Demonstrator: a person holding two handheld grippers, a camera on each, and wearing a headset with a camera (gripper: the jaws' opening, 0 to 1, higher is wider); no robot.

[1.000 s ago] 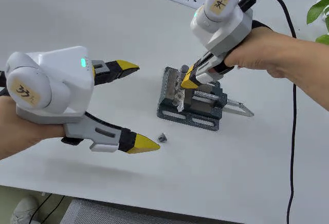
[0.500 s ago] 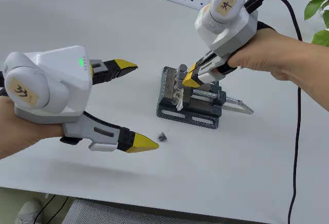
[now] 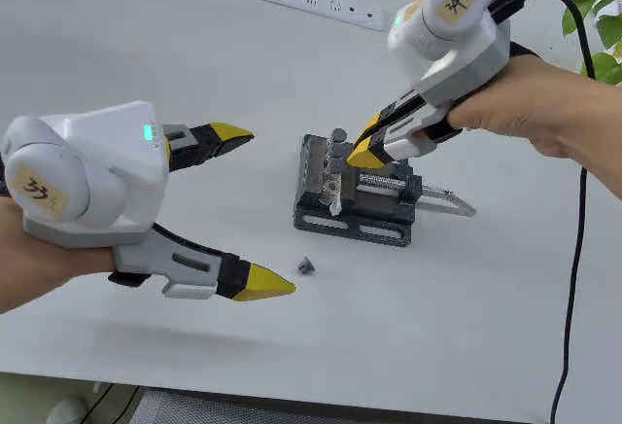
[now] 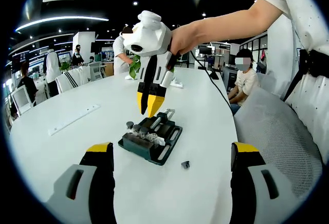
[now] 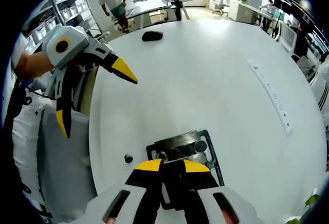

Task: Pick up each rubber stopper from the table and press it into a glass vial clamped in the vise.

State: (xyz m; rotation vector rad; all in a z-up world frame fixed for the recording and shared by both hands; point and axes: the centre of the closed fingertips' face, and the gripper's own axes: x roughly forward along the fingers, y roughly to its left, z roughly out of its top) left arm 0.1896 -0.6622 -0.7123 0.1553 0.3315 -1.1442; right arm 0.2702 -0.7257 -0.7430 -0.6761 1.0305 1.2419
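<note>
Tongs in my right hand (image 3: 362, 159) are hovering just above the dark grey metal vise (image 3: 389, 212), drawn almost together and gripping nothing I can see. Left tongs (image 3: 262, 210) are hanging wide open and empty over the white counter (image 3: 466, 327). One small dark rubber stopper (image 3: 306, 265) is lying there near the vise, where clear glass vials (image 3: 333, 189) are standing clamped. People are sitting around a bright open office.
</note>
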